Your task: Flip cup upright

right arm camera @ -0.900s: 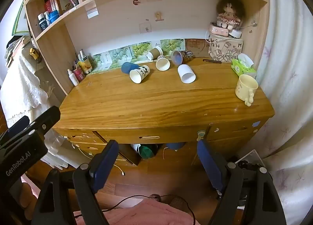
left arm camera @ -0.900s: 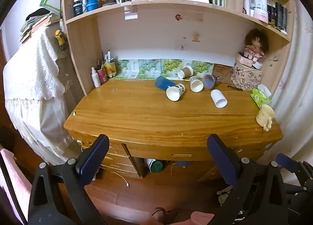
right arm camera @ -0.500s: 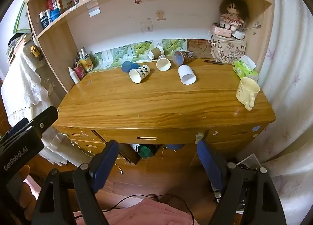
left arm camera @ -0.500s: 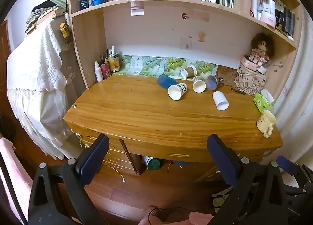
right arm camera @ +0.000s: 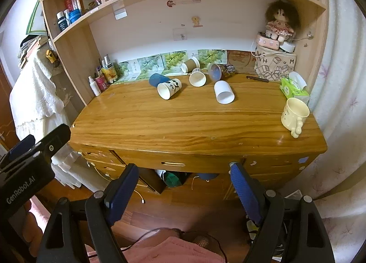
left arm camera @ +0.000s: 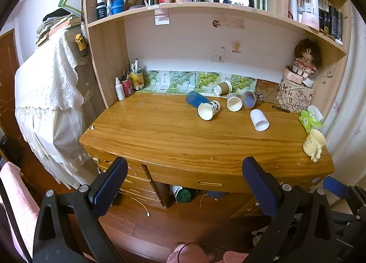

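**Paper cups lay tipped, both grippers idle**

Left wrist view: the left gripper (left arm camera: 183, 185) hung spread wide and empty, short of the desk (left arm camera: 183, 139). Several cups lay on their sides at about 12 to 1 o'clock; the white cup (left arm camera: 259, 120) was nearest, with its mouth toward the camera.

Right wrist view: the right gripper (right arm camera: 183, 191) gaped empty too. The white cup (right arm camera: 223, 92) sat at 12 o'clock, apart from the panda cup (right arm camera: 169, 88). It was likely light, thin-walled and easily crushed, so a gentle pinch across its middle should suit.

"GenRobot.AI" on the left gripper (right arm camera: 27, 183) — "H", "M" on the patterned box (right arm camera: 275, 66).
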Demonstrator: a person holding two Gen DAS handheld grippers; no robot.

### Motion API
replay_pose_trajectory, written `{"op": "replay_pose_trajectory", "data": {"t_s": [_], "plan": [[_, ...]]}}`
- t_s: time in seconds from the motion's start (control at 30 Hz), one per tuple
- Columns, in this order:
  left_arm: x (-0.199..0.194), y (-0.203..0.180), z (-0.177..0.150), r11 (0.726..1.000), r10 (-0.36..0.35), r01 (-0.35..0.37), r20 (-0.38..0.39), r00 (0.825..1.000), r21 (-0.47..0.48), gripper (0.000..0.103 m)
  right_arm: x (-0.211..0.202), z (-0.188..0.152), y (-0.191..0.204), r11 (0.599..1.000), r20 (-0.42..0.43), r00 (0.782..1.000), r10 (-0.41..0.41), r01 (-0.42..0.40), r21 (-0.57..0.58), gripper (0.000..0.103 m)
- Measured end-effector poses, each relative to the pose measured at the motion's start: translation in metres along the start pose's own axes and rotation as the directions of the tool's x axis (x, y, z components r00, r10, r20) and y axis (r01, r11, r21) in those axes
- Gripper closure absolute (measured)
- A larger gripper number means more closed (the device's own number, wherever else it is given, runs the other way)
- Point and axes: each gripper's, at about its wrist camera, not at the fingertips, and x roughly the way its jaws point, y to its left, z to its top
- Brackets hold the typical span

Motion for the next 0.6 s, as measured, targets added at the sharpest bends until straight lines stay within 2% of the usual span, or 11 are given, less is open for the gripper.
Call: {"op": "replay_pose_trajectory", "data": {"t_s": [0.27,0.6], "plan": [[0.004,-0.004,0.006,1.000,0.012,-0.012,0.002,1.000,-0.006,0.002,0.006,0.007,-0.003,0.999,-0.012,1.000,0.027,-0.028,-0.019,0.020],[0.033,-0.011,0.022,1.000,-0.002,0.002,-0.014,1.000,-0.006,0.002,0.029,0.027,-0.009,0.999,-0.029,0.999,0.026,-0.027,-0.020,0.020]]}}
